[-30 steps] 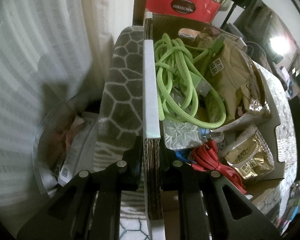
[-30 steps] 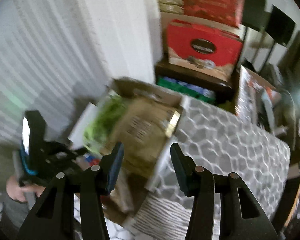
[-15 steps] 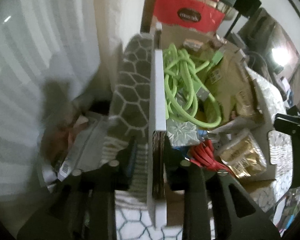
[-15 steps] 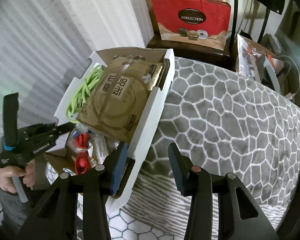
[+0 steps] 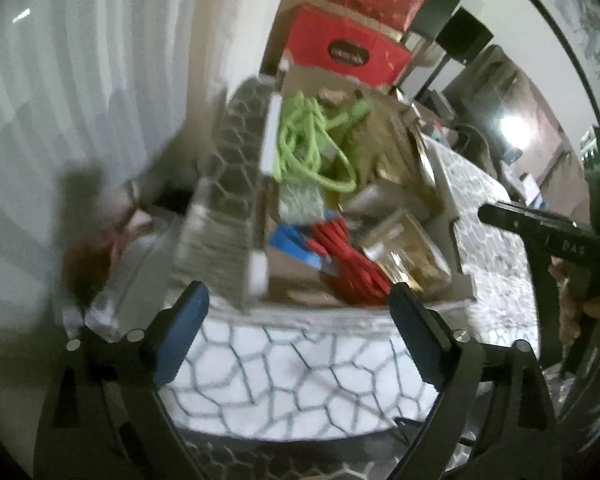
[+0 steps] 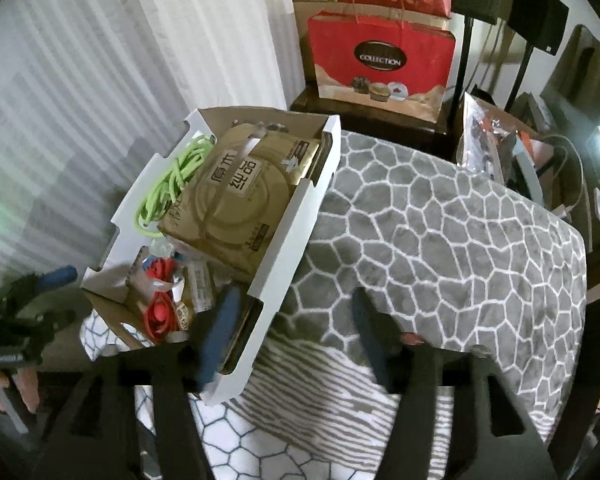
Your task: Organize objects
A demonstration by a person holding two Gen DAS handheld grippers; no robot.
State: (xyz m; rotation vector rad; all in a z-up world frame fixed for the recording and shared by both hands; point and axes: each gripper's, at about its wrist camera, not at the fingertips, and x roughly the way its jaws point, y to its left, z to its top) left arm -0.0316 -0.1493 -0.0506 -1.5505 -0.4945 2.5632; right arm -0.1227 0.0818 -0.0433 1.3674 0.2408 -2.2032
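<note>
The box [image 6: 236, 216], white outside and brown card inside, is seen on the patterned blanket [image 6: 440, 240], at the blanket's edge by the curtain [image 6: 100, 80]. It is packed w/ a green cable [image 6: 172, 184], a large tan pouch [image 6: 244, 196], a red cable [image 6: 160, 312] and small gold packets [image 5: 408, 256].

Left gripper [image 5: 296, 320]: jaws opening, spread wide, nothing between the pads; it is held just short of the box's near end. Right gripper [image 6: 296, 332]: jaws opening too, set astride the box's near right wall, one finger [image 6: 216, 336] inside the box, the other over the blanket. No pinch on the wall is seen.

Risks, as judged:
- The box sits close to the blanket's edge, so a nudge from the right finger inside could push it toward the curtain side & tip it off.
- The blanket is soft & uneven, so the box may rock or slide if the wall is caught on withdrawal.
- The red cable lies near the inner finger & could be snagged and dragged out.
- The left view is blurred, so contact there can't be ruled out.

Room: cluttered. A red gift bag [image 6: 380, 64] & stacked cartons are seen behind, more clutter at right, dim light w/ one bright lamp [image 5: 512, 128].
</note>
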